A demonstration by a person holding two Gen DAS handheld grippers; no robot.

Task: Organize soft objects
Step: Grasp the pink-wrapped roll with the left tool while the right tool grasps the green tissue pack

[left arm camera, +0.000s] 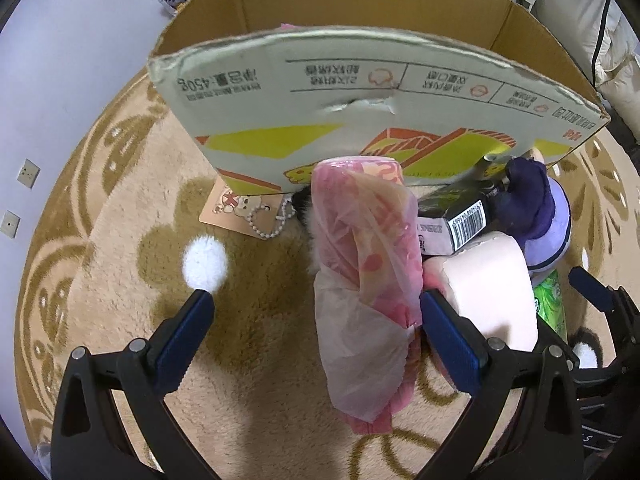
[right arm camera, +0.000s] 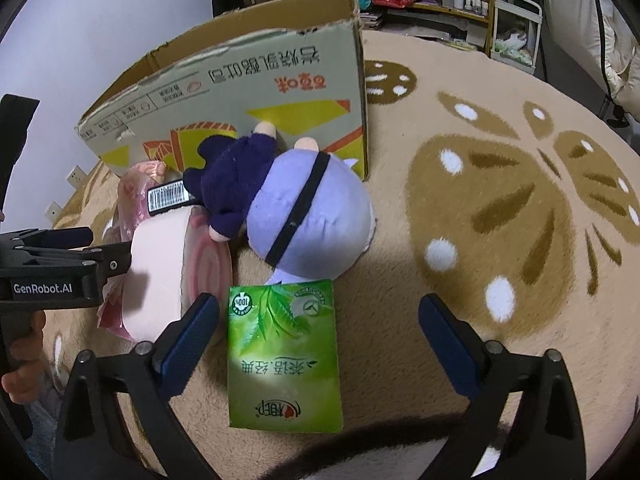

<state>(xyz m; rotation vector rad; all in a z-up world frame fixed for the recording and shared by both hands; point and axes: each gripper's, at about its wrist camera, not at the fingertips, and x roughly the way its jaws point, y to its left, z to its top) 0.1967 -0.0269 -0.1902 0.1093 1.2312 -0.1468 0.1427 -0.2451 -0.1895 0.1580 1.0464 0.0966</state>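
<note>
Your left gripper point(left arm camera: 316, 304) has its jaws spread wide around the pink bagged roll point(left arm camera: 366, 264), which lies on the rug point(left arm camera: 248, 328) just in front of the cardboard box point(left arm camera: 360, 92); the right-hand pad sits beside the roll and the left one is well clear, so nothing is pinched yet. Your right gripper point(right arm camera: 320, 316) is likewise spread, hanging over the green tissue pack point(right arm camera: 284, 356) without touching it. The other soft things crowd together: the pink swirl cushion point(right arm camera: 160, 268) presses against the bagged roll, a barcoded black box point(right arm camera: 168, 198) rests across them, and the purple plush doll point(right arm camera: 304, 216) leans on the cardboard box. If you close the left jaws now, I'd expect the loose plastic film to slip or bunch, leaving you holding wrapper and not roll. The right-hand pad may also catch the cushion and drag it along. Lifting could topple the black box. The near wall of the cardboard box stands tall and torn, so a low carry would likely snag on its edge.
</note>
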